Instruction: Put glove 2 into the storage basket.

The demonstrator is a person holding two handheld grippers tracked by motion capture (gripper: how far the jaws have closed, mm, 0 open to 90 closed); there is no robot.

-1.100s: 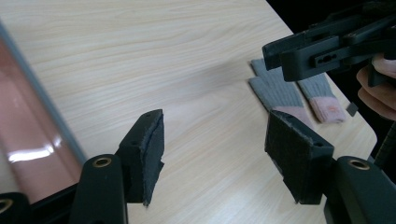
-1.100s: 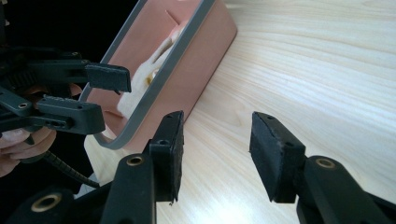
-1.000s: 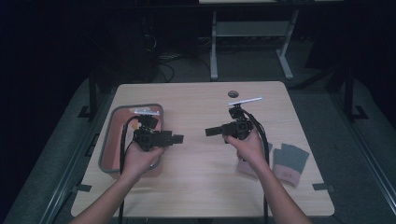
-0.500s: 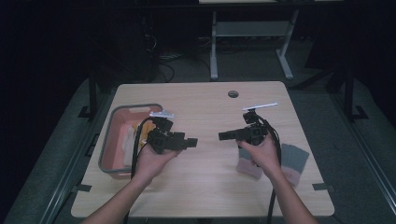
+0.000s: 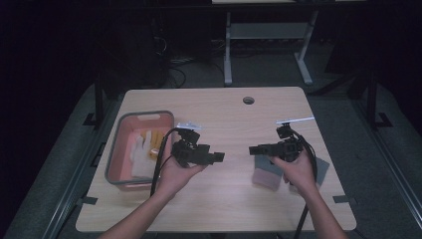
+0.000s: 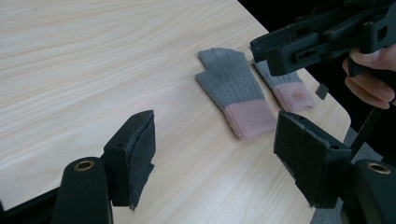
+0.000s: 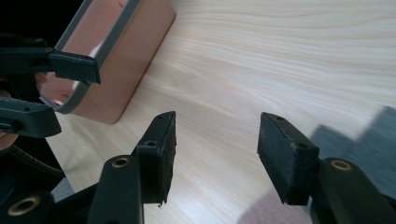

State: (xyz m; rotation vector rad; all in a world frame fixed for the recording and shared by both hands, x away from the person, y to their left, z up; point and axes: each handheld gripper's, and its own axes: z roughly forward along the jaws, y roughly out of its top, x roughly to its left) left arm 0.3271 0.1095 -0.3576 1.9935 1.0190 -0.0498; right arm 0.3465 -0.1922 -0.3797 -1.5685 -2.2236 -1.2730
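Observation:
Two grey gloves with pink cuffs lie side by side on the right of the wooden table, one [image 5: 264, 172] left of the right hand and one [image 5: 322, 169] beyond it. The left gripper view shows both, the nearer glove [image 6: 236, 95] and the farther glove [image 6: 287, 86]. My left gripper [image 5: 219, 158] [image 6: 217, 140] is held level over the table's middle and points right. My right gripper [image 5: 253, 149] [image 7: 217, 144] faces it above the gloves. Both have just been opening their jaws, with nothing between them.
A pink bin with a grey rim [image 5: 144, 114] [image 7: 126, 56] stands at the table's left and holds white and yellow fabric [image 5: 144, 149]. A round cable hole [image 5: 248, 100] sits near the far edge. A desk frame [image 5: 268, 45] stands on the floor behind the table.
Both hands have shifted to the right and slightly nearer the front edge. The right hand now covers part of the gloves. Both pairs of jaws stand wider apart.

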